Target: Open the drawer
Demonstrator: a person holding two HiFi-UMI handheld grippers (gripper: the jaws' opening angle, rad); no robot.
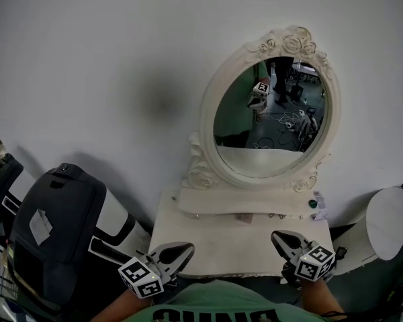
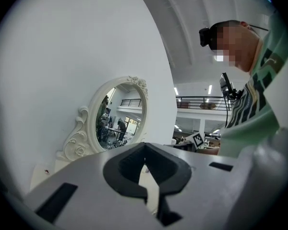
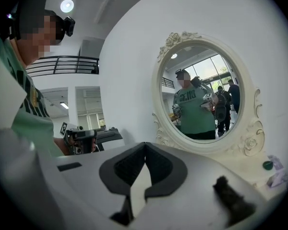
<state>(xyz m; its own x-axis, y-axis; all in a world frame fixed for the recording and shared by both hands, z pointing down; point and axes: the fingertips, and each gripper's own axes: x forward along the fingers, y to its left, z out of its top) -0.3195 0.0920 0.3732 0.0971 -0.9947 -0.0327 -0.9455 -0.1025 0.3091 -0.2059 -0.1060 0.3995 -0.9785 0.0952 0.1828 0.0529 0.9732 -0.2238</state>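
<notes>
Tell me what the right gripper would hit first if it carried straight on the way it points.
Most likely the carved foot of the mirror frame: the right gripper, shut and empty, points over the tabletop toward it. Depth is unclear; it may graze the tabletop first.

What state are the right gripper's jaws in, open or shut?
Shut: the right gripper shows its jaws meeting at the tips, nothing held between them.
</notes>
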